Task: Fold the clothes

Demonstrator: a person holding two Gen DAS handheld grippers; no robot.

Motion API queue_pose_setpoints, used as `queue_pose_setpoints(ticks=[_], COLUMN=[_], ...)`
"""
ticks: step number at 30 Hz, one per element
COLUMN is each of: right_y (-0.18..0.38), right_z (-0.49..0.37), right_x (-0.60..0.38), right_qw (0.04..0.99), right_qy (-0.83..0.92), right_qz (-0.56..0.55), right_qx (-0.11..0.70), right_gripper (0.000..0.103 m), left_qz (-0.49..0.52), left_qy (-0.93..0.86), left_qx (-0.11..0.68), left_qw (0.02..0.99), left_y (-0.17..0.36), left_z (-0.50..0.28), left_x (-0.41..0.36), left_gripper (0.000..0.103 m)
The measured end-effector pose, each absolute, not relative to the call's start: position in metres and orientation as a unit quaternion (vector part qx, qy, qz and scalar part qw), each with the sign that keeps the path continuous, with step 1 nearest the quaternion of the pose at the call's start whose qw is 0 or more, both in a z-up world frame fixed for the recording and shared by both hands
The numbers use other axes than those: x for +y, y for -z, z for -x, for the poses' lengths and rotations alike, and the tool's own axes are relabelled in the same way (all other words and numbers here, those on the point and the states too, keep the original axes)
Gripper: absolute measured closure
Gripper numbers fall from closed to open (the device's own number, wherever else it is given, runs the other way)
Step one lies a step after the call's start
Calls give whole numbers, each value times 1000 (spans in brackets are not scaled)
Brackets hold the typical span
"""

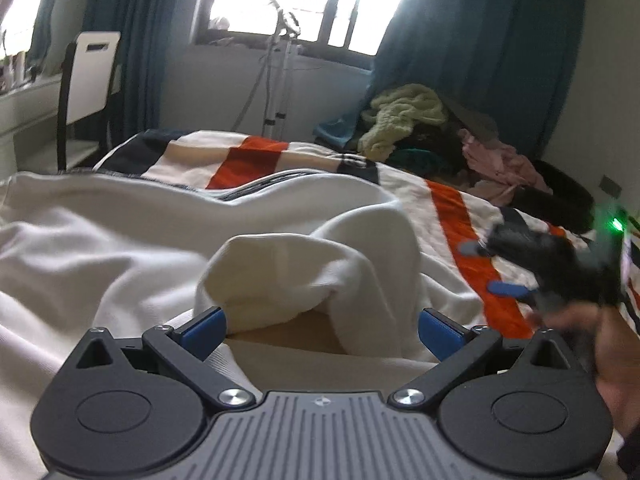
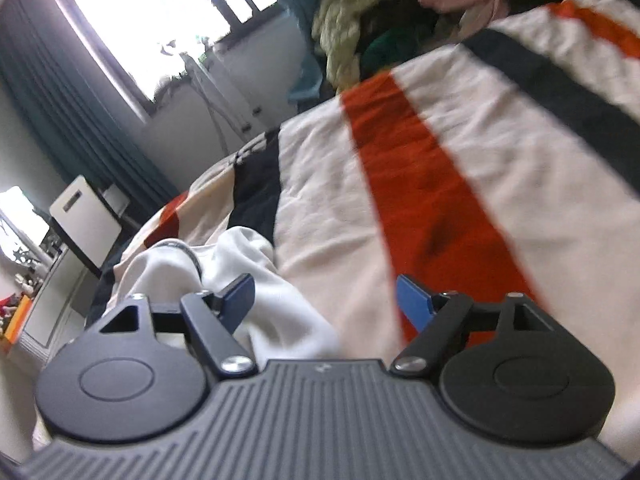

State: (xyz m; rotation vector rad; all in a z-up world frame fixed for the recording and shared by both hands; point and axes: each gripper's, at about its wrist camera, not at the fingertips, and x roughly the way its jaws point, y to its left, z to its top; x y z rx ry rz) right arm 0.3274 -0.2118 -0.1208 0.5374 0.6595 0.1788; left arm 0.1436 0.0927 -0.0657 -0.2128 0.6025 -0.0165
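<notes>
- Cream-white cloth is being seen across the bed: a white garment (image 1: 120, 248) is lying rumpled on the striped blanket (image 1: 452, 216), one end bunched up into a rounded, hollow fold.
- The left gripper (image 1: 322, 326) is being held low over that garment, its blue-padded fingers (image 1: 204, 330) spread wide with nothing between them; the raised fold is sitting just ahead of the gap.
- The right gripper (image 1: 492, 268) is being shown blurred at the left wrist view's right edge, over the orange stripe, with a hand (image 1: 600, 344) below it.
- In the right wrist view, the right gripper (image 2: 326, 302) is being held tilted above the blanket, fingers (image 2: 414, 300) apart and empty, the garment's edge (image 2: 256, 280) lying by its left finger.
- A heap of clothes (image 1: 432, 128) is being left at the bed's far corner, near the teal curtains (image 1: 480, 60).
</notes>
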Motion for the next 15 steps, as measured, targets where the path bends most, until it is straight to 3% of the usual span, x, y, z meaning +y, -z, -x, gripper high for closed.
queue_pose_setpoints(ticks=[6, 10, 14, 15], right_y=[122, 135, 146, 143], right_z=[-400, -437, -449, -446], right_x=[-157, -124, -105, -104], right_qw=[901, 891, 885, 888], right_qy=[-119, -136, -151, -157], right_qz=[-222, -193, -178, -174], right_qx=[354, 387, 402, 396], right_gripper=[24, 29, 47, 69], left_qz=[126, 116, 104, 101], left_qy=[-6, -7, -7, -7], left_qx=[322, 329, 332, 333], left_qw=[938, 937, 937, 937], left_y=[92, 102, 110, 111], left_z=[-168, -174, -179, -181], left_x=[102, 96, 89, 87], left_gripper=[0, 0, 0, 0])
